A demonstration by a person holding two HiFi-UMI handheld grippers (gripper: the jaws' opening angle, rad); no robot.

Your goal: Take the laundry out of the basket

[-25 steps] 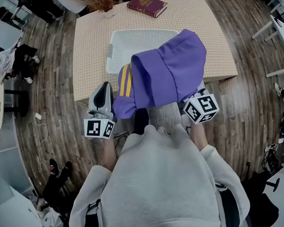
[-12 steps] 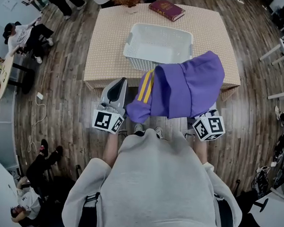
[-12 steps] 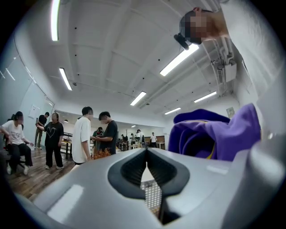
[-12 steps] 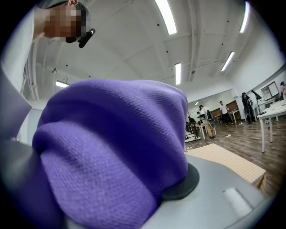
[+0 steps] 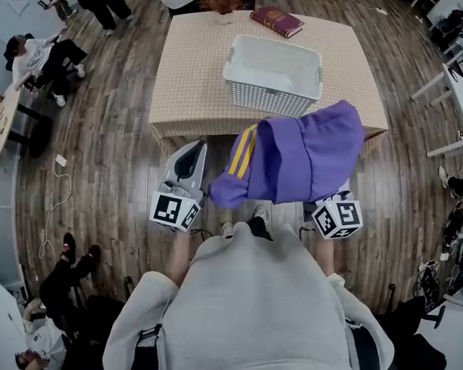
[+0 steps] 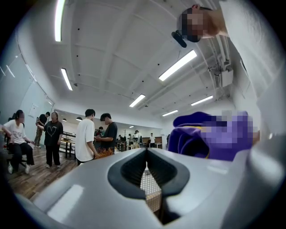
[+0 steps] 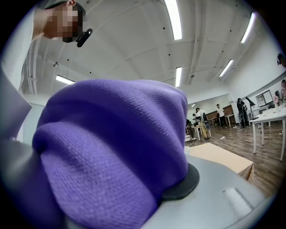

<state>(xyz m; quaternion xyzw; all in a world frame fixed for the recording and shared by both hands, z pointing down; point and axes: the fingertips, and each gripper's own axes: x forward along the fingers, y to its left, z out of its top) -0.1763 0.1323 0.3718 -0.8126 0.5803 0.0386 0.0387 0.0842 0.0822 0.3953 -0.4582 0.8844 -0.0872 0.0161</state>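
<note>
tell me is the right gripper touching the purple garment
Touching. The right gripper view shows the purple garment bunched and clamped in the jaws of the right gripper.

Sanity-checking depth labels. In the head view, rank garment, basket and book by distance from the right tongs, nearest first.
1. garment: clamped in the right tongs, hanging in front of the person.
2. basket: mid-table, ahead.
3. book: at the table's far edge.

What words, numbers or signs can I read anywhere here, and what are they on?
None can be read.
Red book: any cover lettering too small to read.
Two cubes: black-and-white square patterns, no letters.
Purple garment: yellow stripes, no print showing.
</note>
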